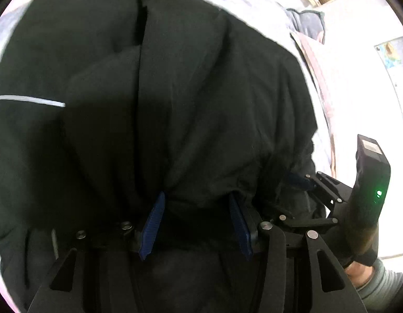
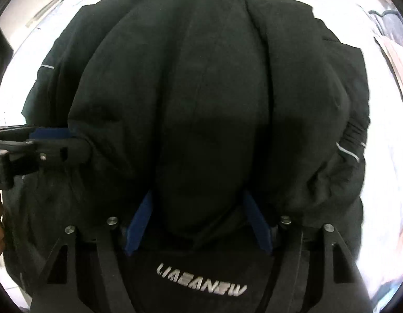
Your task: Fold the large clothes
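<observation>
We hold a big black coat (image 1: pixel 191 99) with both claws. Our left claw (image 1: pixel 196 224) is clamped on a thick bunch of the coat's near edge, and our right claw (image 2: pixel 199 224) is clamped on another fat bunch just beside it. We grip side by side so the folded part stays even. The coat lies on a bed (image 2: pixel 399 182) with a pale cover, filling most of it. Silver letters (image 2: pixel 201 283) show near the bed's close edge.
</observation>
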A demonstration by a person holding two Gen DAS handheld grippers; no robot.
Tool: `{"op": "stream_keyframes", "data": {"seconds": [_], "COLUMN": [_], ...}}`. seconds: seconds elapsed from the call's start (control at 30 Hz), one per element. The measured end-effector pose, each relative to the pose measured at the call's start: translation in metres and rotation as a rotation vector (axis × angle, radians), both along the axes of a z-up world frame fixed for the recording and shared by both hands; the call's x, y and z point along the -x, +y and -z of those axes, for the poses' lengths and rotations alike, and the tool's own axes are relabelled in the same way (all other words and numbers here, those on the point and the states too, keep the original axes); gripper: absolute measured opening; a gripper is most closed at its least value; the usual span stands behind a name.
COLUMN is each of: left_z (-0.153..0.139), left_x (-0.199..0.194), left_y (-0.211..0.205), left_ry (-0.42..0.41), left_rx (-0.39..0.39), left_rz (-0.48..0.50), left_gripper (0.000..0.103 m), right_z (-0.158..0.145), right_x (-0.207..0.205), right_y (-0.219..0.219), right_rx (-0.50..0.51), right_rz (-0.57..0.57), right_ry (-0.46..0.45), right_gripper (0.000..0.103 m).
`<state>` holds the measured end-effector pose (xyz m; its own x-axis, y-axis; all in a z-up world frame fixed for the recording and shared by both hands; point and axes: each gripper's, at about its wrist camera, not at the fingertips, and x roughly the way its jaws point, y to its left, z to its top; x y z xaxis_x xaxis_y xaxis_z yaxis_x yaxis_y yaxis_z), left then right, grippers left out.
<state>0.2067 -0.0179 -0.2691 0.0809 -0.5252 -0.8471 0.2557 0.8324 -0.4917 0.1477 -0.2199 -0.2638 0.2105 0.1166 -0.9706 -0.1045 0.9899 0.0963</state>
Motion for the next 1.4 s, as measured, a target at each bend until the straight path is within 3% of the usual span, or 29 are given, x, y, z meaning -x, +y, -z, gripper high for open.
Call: {"op": "stream_keyframes", "data": {"seconds": [0.13, 0.2, 0.33, 0.43, 0.6, 0.77, 0.83, 1.0, 1.13, 1.23, 1.37, 1.4], "left_z": [-0.036, -0.051, -0.061, -0.056, -0.049, -0.03, -0.023, 0.015, 0.035, 0.034, 0.002, -0.002], "left_x": [0.027, 0.049, 0.088, 0.125, 0.165, 0.196, 0.211, 0.239, 0.253, 0.253, 0.247, 0.245], "left_y": [0.01, 0.029, 0.088, 0.152, 0.191, 0.234, 0.251, 0.253, 0.241, 0.23, 0.202, 0.197], "left_ry": [-0.068, -0.089, -0.073, -0.032, 0.001, 0.079, 0.109, 0.236, 0.273, 0.248, 0.152, 0.141], "left_rx": [-0.024, -0.023, -0.049, -0.067, -0.138, -0.093, -0.07, 0.011, 0.045, 0.092, 0.253, 0.253], "left_rz": [-0.009, -0.039, -0.151, -0.272, -0.396, -0.507, -0.535, -0.55, -0.532, -0.527, -0.39, -0.37], "left_gripper": [0.052, 0.052, 0.052, 0.052, 0.052, 0.052, 0.052, 0.052, 0.052, 0.052, 0.052, 0.055], "right_z": [-0.034, -0.048, -0.051, -0.046, -0.037, -0.035, -0.034, -0.025, -0.028, -0.033, -0.038, -0.04], "right_x": [0.034, 0.062, 0.111, 0.147, 0.188, 0.237, 0.24, 0.254, 0.266, 0.277, 0.294, 0.304], "right_y": [-0.029, -0.039, -0.054, -0.073, -0.105, -0.122, -0.108, -0.103, -0.108, -0.118, -0.138, -0.144], "right_rx": [-0.081, -0.064, -0.012, -0.033, -0.062, -0.082, -0.074, -0.082, -0.061, -0.06, -0.091, -0.095], "right_rz": [0.055, 0.06, 0.085, 0.139, 0.223, 0.274, 0.285, 0.316, 0.325, 0.35, 0.42, 0.434], "right_ry": [-0.025, -0.052, -0.014, 0.034, 0.083, 0.102, 0.111, 0.142, 0.142, 0.142, 0.137, 0.141], "right_gripper": [0.072, 0.072, 0.072, 0.072, 0.072, 0.072, 0.072, 0.072, 0.072, 0.072, 0.072, 0.072]}}
